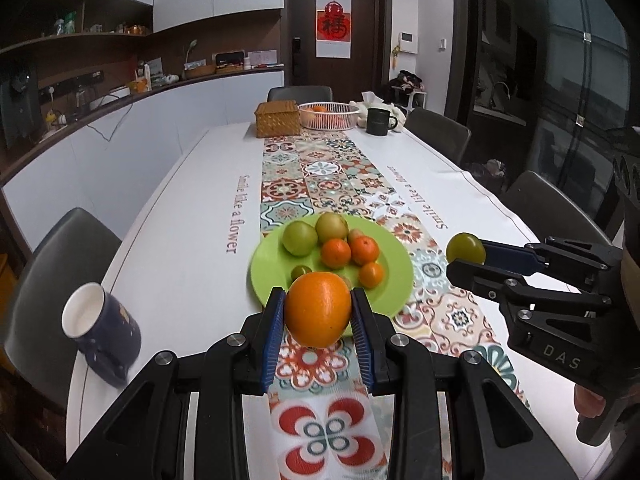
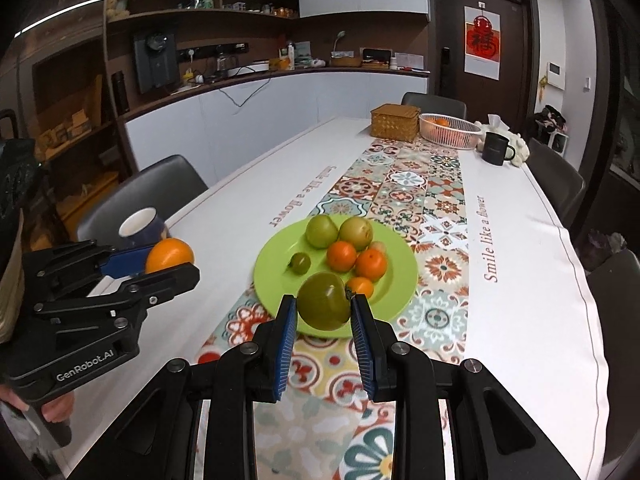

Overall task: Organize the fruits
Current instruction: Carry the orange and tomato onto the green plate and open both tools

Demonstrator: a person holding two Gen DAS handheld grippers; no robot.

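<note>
A green plate [image 1: 272, 264] [image 2: 276, 264] on the patterned table runner holds several green fruits and small oranges. My left gripper [image 1: 319, 312] is shut on a large orange [image 1: 319, 309] just before the plate's near rim; it also shows in the right wrist view [image 2: 170, 256]. My right gripper [image 2: 324, 312] is shut on a green fruit [image 2: 323, 306] above the plate's near edge; in the left wrist view that fruit [image 1: 466, 248] is held to the right of the plate.
A dark blue mug [image 1: 102, 330] [image 2: 142, 222] stands left of the plate near the table edge. At the far end are a wicker box [image 1: 278, 119], a white basket [image 1: 329, 114] with oranges and a black mug [image 1: 379, 121]. Chairs surround the table.
</note>
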